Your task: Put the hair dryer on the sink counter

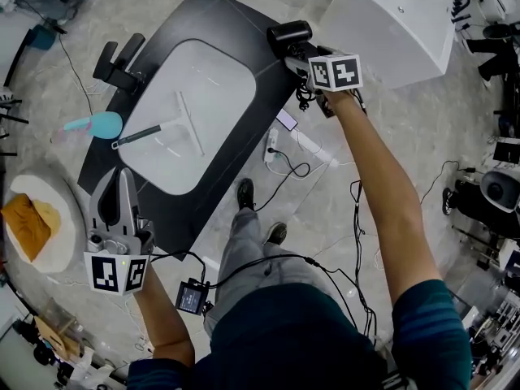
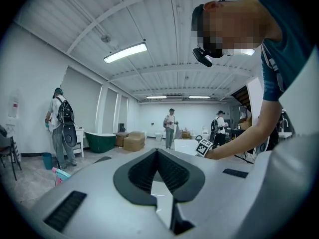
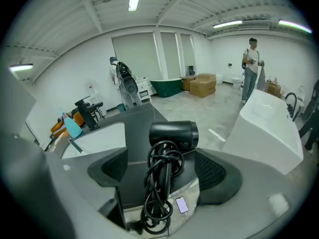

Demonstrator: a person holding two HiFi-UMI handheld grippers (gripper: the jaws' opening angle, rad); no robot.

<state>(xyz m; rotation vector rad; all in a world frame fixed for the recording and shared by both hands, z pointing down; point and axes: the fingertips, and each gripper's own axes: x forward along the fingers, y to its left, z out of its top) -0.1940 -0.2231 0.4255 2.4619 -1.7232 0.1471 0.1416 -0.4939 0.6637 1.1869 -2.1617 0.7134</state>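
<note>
The black hair dryer (image 1: 288, 32) lies at the right corner of the black sink counter (image 1: 236, 23), its cord wound round the handle. In the right gripper view the dryer (image 3: 173, 133) rests its head on the counter (image 3: 142, 118), and the handle with the cord reaches back between my jaws. My right gripper (image 1: 294, 51) (image 3: 162, 172) is open, and both pads stand clear of the handle. My left gripper (image 1: 118, 177) (image 2: 157, 151) is shut and empty, hovering near the counter's front left edge, tips pointing away from me.
A white basin (image 1: 211, 88) holds a white T-shaped tool with a dark handle (image 1: 134, 135). A black faucet (image 1: 118, 63) and a teal bottle (image 1: 97, 124) stand at its left. A white bathtub (image 1: 398, 23) is at the right. A phone (image 1: 286, 120) and cables lie on the floor.
</note>
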